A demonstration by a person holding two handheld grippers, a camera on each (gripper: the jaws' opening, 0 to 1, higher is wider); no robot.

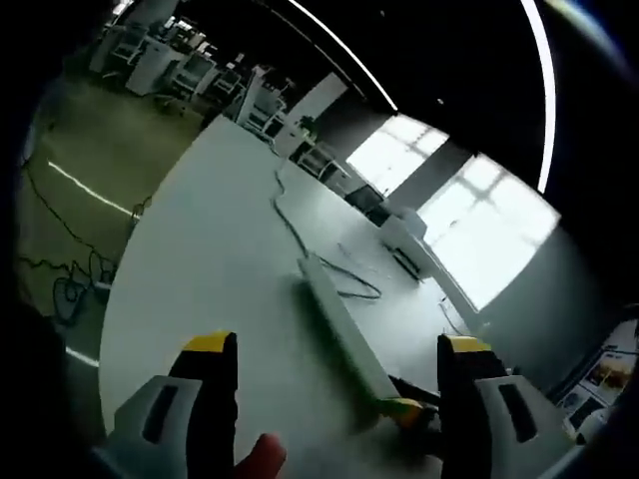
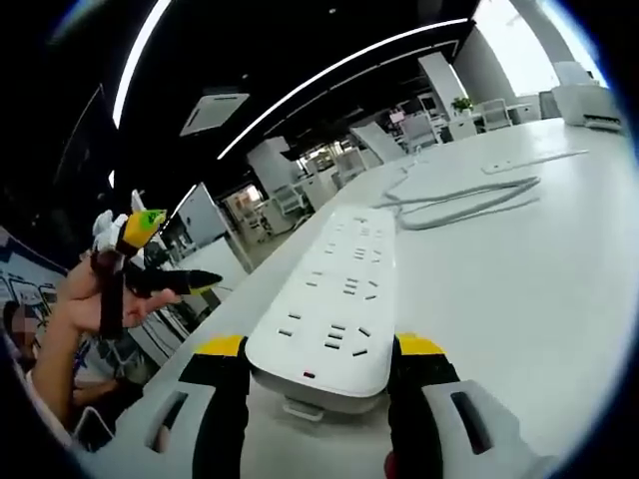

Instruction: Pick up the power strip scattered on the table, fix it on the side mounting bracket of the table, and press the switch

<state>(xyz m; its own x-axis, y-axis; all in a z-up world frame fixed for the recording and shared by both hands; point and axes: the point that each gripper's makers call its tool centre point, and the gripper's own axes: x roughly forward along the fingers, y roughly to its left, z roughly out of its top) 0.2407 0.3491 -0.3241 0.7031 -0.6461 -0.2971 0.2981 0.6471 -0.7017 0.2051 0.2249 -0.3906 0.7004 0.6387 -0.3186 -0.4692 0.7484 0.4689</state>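
Observation:
A long white power strip [image 1: 341, 324] lies on the white table [image 1: 200, 259], and its grey cable [image 1: 300, 235] trails off towards the far end. My right gripper [image 2: 319, 347] is shut on the near end of the power strip [image 2: 344, 289], one yellow-tipped jaw on each long side. That right gripper [image 1: 404, 409] comes in low from the right of the left gripper view. My left gripper [image 1: 337, 344] is open with nothing in it, hovering short of the strip. A hand holds the left gripper [image 2: 140, 249] up at the left, apart from the strip.
The cable [image 2: 469, 205] loops over the table [image 2: 539, 299] beyond the strip. A white box-like machine [image 1: 404, 235] stands near the far table edge [image 2: 589, 100]. Desks and chairs [image 1: 170, 60] fill the room behind. The table's edge [image 1: 110, 299] drops to a floor with loose cables.

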